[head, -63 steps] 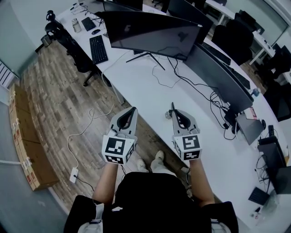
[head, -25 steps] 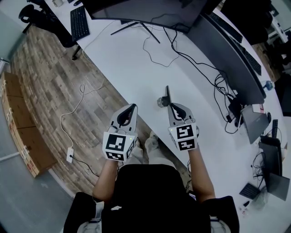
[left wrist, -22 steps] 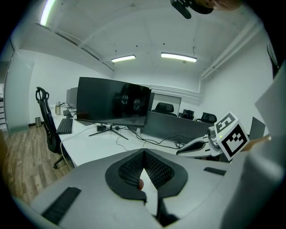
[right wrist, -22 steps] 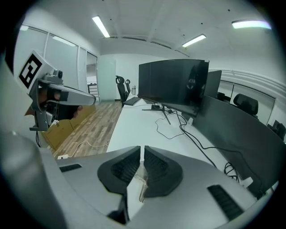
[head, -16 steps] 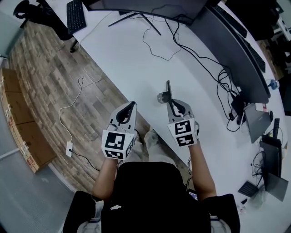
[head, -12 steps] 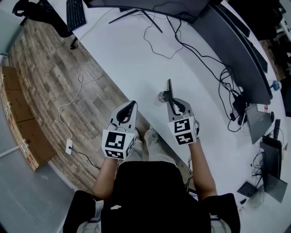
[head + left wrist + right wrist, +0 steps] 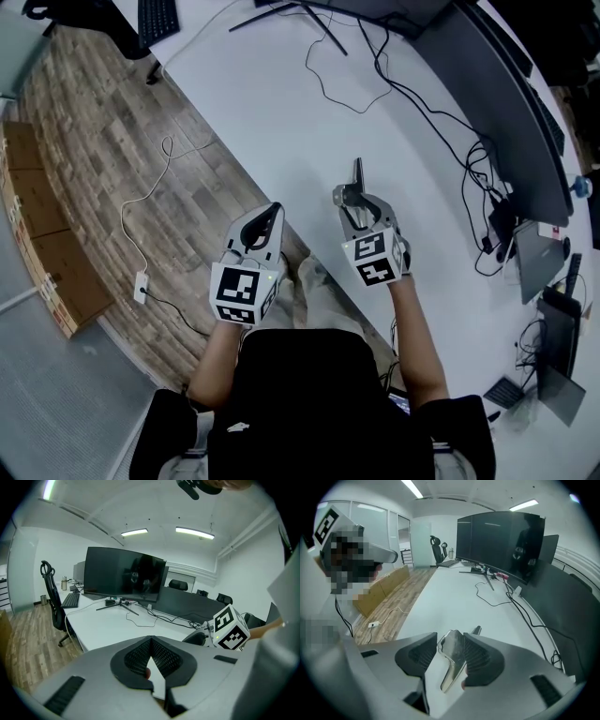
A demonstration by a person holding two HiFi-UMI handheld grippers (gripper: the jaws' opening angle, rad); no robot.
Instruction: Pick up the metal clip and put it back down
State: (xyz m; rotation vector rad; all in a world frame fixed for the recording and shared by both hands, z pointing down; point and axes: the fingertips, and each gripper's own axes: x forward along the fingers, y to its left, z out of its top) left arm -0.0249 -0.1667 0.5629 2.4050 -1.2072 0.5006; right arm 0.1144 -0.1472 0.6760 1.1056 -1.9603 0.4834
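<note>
My right gripper (image 7: 450,638) is clamped on the metal clip (image 7: 453,663) near its jaw tips; I'd hold an even squeeze and keep it level over the desk (image 7: 281,103) — left gripper (image 7: 150,642) closed, empty.

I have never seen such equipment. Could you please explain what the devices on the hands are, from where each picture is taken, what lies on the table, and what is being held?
There is no robot here. A person holds a two-jaw gripper in each hand. The marker cubes are parts of the grippers. The head view comes from a camera on the person's head that looks steeply down. Each gripper view comes from a camera riding on that gripper, looking along its jaws. Below is a white table with monitors and cables. The left gripper is closed and empty. The right gripper is closed on the metal clip. I cannot tell whether the clip is lifted off the table.
</note>
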